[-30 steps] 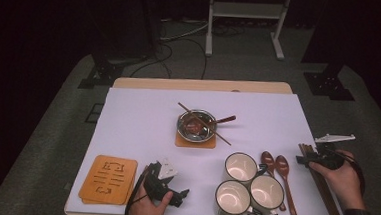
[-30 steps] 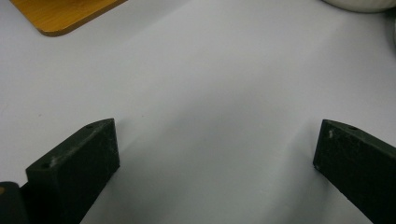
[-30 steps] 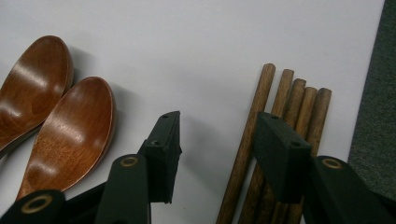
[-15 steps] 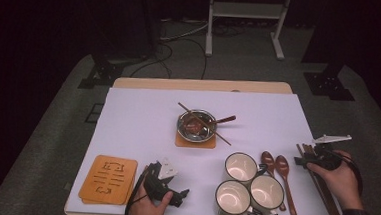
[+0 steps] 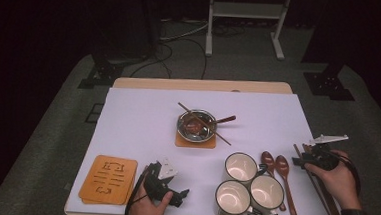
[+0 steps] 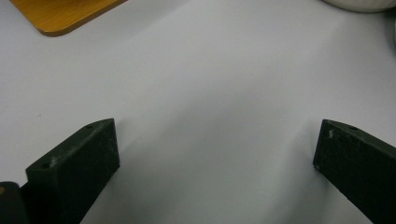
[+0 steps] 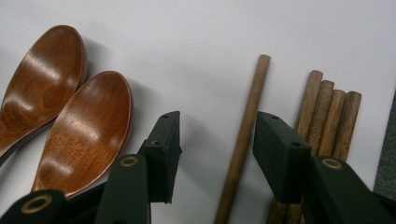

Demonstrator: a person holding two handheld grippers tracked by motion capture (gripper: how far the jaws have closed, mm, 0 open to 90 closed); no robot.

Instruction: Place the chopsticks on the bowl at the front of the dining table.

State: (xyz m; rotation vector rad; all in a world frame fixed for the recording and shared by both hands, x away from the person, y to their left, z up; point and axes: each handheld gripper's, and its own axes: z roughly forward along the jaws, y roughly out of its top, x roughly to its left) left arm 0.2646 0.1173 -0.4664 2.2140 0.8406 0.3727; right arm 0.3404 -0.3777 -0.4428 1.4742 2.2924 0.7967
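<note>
At the right edge of the tabletop [image 5: 143, 114] the right gripper [image 7: 215, 154] hangs over a lone chopstick [image 7: 243, 135], its fingers [image 7: 163, 149] about half apart with the stick lying between them, touched by neither pad as far as the right gripper view tells. Just to the stick's right in that view lie 4 more chopsticks [image 7: 329, 116], side by side and touching, partly under the right finger. To the left lie 2 wooden spoons [image 7: 84, 130], bowls up, one against the other. From the high view the right gripper [image 5: 311, 157] sits in the person's right hand [image 5: 342, 179] near the table's right edge, with the spoons [image 5: 280, 168] between it and 3 white mugs [image 5: 246, 183] clustered at the near edge. Mid-table a metal bowl [image 5: 196, 126] stands on an orange coaster [image 5: 195, 141], with 2 chopsticks and a spoon laid across it. Near the front left corner lie orange coasters [image 5: 109, 178] in a stack. Beside them the left gripper [image 5: 173, 196] rests low at the near edge in the left hand [image 5: 147, 207]; in its own view the left gripper [image 6: 215, 154] has its fingers [image 6: 79, 158] wide apart over bare white tabletop, holding nothing
</note>
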